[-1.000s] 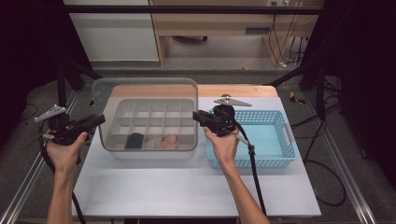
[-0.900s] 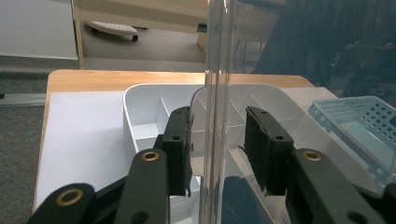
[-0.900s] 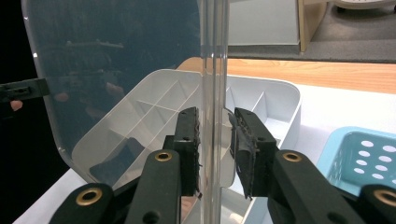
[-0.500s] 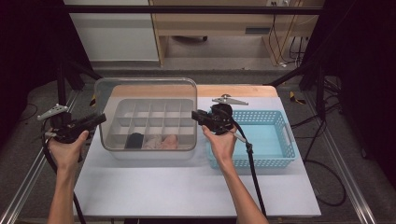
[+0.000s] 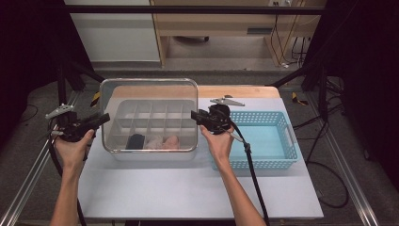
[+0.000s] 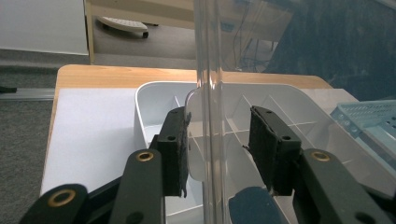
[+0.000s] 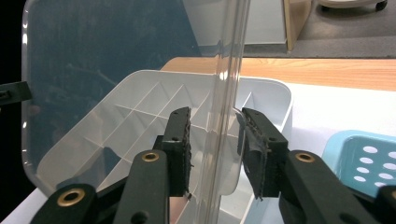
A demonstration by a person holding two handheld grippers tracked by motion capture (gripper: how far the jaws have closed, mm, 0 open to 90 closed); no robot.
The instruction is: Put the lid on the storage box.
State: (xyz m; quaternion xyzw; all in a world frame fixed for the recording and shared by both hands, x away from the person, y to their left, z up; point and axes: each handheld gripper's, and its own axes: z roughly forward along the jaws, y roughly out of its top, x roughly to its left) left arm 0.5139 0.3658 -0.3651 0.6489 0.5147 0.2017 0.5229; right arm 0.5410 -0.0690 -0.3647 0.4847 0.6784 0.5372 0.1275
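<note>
Here a clear lid (image 5: 148,115) is held up between the two grippers, above a white divided organiser box (image 5: 155,127) that stands on the table (image 5: 188,188) just left of a blue basket (image 5: 263,139). In the left gripper view, the lid's left rim (image 6: 208,116) is seen standing between the pads (image 6: 176,149) of the left gripper (image 5: 96,120), with a gap on both sides; those jaws have just been opening and are spread about halfway, so nothing is clamped. In the right gripper view, the right rim (image 7: 224,116) passes between the jaws of the right gripper (image 5: 196,116), which have also just been opening. A narrow gap is seen on each side, so a firm grip cannot be claimed.

The risk is judged to be plain: with both pairs of jaws slackened at once, the lid could slide down unevenly, strike a divider or land askew on the box rim. A late release on one side could also twist it.

The lid is tilted, its flat face turned partly toward the person and its top edge leaning away. Its long axis is laid across the table, from gripper to gripper, parallel to the box's long side.
</note>
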